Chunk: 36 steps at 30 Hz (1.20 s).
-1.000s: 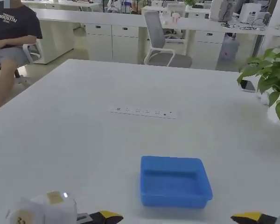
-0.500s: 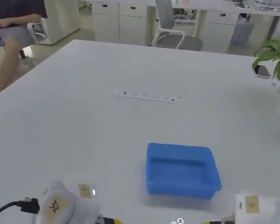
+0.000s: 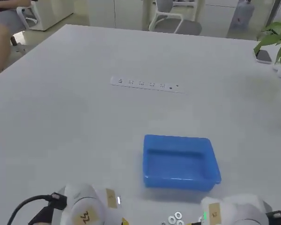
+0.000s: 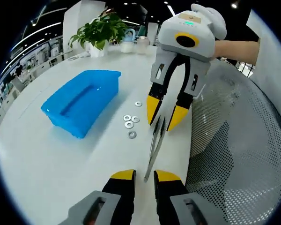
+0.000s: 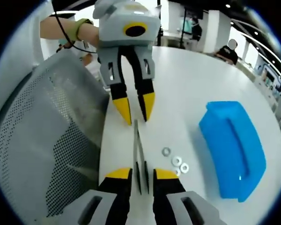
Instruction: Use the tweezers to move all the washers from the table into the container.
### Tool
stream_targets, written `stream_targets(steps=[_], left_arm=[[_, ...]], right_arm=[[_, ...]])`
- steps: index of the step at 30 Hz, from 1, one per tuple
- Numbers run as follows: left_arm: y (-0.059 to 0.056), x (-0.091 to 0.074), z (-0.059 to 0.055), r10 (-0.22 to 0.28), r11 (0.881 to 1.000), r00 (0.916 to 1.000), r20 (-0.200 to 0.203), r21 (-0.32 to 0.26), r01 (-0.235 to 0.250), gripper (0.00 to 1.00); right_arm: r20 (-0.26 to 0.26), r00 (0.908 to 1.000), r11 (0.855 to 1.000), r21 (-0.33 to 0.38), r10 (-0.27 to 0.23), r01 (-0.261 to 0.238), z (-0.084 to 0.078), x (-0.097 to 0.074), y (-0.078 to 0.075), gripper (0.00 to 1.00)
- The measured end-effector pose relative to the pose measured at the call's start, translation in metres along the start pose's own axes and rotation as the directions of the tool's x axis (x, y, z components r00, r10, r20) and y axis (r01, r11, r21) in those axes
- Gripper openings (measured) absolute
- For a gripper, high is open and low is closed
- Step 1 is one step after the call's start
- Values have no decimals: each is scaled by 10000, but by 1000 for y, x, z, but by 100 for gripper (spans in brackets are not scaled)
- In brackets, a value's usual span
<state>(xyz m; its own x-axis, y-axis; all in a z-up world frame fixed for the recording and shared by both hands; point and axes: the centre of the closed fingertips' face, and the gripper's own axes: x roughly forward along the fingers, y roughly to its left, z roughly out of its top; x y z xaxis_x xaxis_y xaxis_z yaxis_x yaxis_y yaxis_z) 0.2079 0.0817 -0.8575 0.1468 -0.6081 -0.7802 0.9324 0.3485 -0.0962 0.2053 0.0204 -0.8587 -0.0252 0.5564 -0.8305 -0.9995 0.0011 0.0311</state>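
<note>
The white table (image 3: pixel 61 131) ran back to a power strip (image 3: pixel 145 84), with a plant (image 3: pixel 277 44) at the far right. The blue container (image 3: pixel 178 181) sat near the front, open, its floor bare. The washers (image 3: pixel 176 217) lay in a small cluster on the table just in front of it, outside its wall. The right gripper (image 5: pixel 141 176) was clamped on the tweezers (image 5: pixel 136 140), which pointed at the left gripper (image 4: pixel 145 177). The left jaws stood slightly parted, the tweezers' end between their tips, seemingly untouched.
</note>
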Motion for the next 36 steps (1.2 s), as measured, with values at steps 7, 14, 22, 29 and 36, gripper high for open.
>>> stream_targets(steps=[7, 14, 22, 29, 36], left_arm=[[2, 3, -4, 409, 9886, 9982, -444, 1469, -339, 3], [-2, -6, 1, 506, 9750, 9983, -290, 2178, -431, 0], [-17, -32, 29, 238, 9732, 9983, 531, 2272, -353, 0], [-24, -52, 64, 168, 9679, 9921, 1244, 2467, -474, 0], [-22, -63, 81, 384, 9596, 9894, 1402, 2711, -757, 0]], right_arm=[[-299, 9994, 9985, -522, -156, 140, -4, 4, 3, 10], [-235, 9995, 9989, -436, -202, 191, -4, 4, 4, 8], [147, 9993, 9983, -470, -339, 345, 2, 2, 4, 8], [725, 9951, 9971, -316, -667, 692, 14, -3, -3, 7], [1439, 9829, 9929, -139, -1149, 1181, 33, -2, -15, 6]])
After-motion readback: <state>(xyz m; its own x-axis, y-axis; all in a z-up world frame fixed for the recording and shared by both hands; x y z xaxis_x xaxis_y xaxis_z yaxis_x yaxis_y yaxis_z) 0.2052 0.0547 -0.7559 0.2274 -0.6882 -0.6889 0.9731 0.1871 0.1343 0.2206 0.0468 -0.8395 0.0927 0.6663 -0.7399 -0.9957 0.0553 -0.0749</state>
